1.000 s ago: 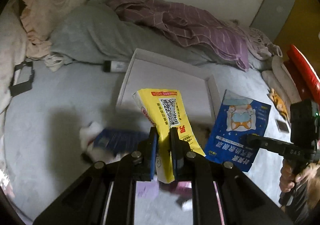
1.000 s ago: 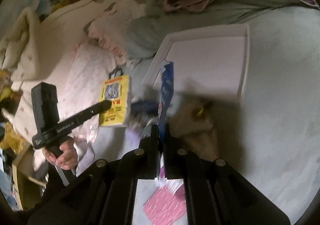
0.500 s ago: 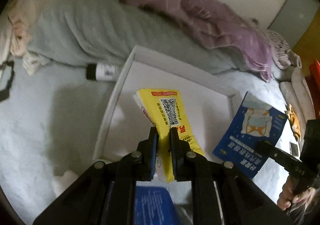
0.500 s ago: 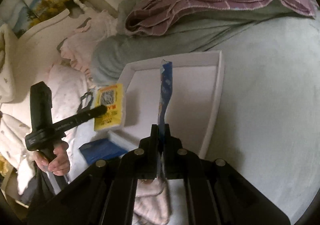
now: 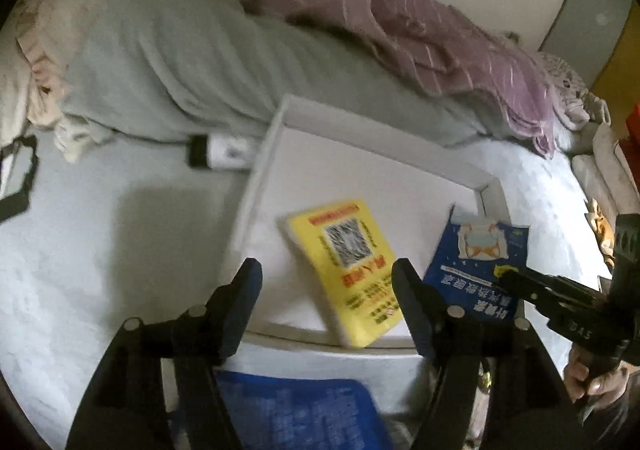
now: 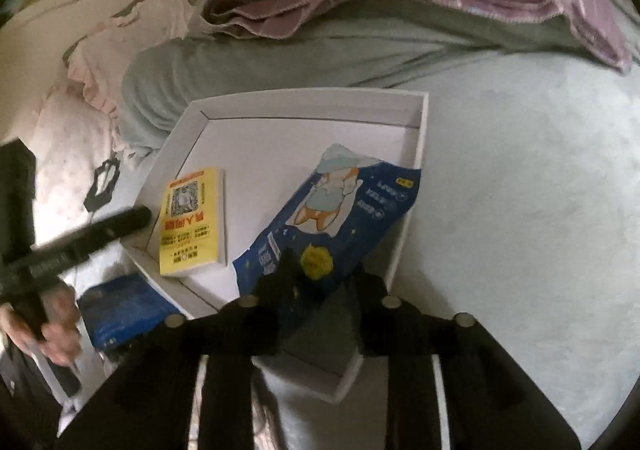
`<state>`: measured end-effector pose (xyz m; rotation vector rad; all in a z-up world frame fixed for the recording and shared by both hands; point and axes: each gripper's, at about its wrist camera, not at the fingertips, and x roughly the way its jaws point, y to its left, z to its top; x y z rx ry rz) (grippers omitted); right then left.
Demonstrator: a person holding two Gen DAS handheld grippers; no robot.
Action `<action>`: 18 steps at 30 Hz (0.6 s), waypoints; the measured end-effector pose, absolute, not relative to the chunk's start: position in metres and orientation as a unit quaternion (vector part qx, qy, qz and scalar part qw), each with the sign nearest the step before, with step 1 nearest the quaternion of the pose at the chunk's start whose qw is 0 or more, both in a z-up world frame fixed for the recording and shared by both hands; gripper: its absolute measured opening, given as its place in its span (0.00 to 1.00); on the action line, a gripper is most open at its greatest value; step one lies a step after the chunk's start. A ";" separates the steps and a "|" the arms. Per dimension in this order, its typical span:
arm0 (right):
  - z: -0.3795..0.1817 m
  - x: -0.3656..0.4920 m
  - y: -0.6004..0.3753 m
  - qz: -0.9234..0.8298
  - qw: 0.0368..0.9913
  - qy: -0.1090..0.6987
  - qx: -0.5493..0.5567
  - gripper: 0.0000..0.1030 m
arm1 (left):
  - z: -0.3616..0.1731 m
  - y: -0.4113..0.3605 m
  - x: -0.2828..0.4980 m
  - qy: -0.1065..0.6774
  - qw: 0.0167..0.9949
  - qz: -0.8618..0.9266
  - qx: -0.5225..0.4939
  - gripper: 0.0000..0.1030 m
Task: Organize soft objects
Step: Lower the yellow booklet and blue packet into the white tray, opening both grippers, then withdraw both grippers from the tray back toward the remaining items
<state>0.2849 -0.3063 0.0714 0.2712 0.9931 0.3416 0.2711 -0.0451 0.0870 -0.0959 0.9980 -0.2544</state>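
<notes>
A yellow soft pack (image 5: 348, 270) with a QR code lies in the white shallow box (image 5: 360, 154) on the bed, its near end over the box's front rim. My left gripper (image 5: 326, 282) is open just above and behind it. A blue soft pack (image 6: 336, 218) with a cartoon dog lies in the right part of the box (image 6: 304, 102). My right gripper (image 6: 322, 274) is open around its near end. The yellow pack (image 6: 192, 222) and the left gripper's finger (image 6: 100, 230) also show in the right wrist view.
A grey-green blanket (image 5: 168, 62) and a purple striped cloth (image 5: 432, 34) lie piled behind the box. A white bottle with a black cap (image 5: 220, 150) lies left of the box. Another dark blue pack (image 5: 296, 410) lies in front of the box.
Both grippers have opened and let their packs go. The yellow and blue packs, held upright before, now lie flat in the white box.
</notes>
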 end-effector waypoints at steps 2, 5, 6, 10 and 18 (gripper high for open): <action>0.078 0.280 -0.313 0.153 0.862 0.468 0.117 0.38 | 0.092 -0.036 0.272 0.470 0.877 -0.100 -0.021 0.66; 0.083 0.274 -0.325 0.137 0.863 0.470 0.123 0.42 | 0.088 -0.020 0.279 0.472 0.880 -0.052 0.018 0.64; 0.084 0.273 -0.331 0.123 0.864 0.473 0.126 0.42 | 0.082 -0.015 0.283 0.481 0.875 -0.045 0.023 0.59; 0.073 0.267 -0.340 0.112 0.852 0.488 0.151 0.42 | 0.052 -0.010 0.294 0.528 0.846 -0.065 0.020 0.12; 0.047 0.262 -0.325 0.101 0.829 0.531 0.145 0.16 | 0.038 0.003 0.283 0.564 0.822 -0.065 -0.035 0.04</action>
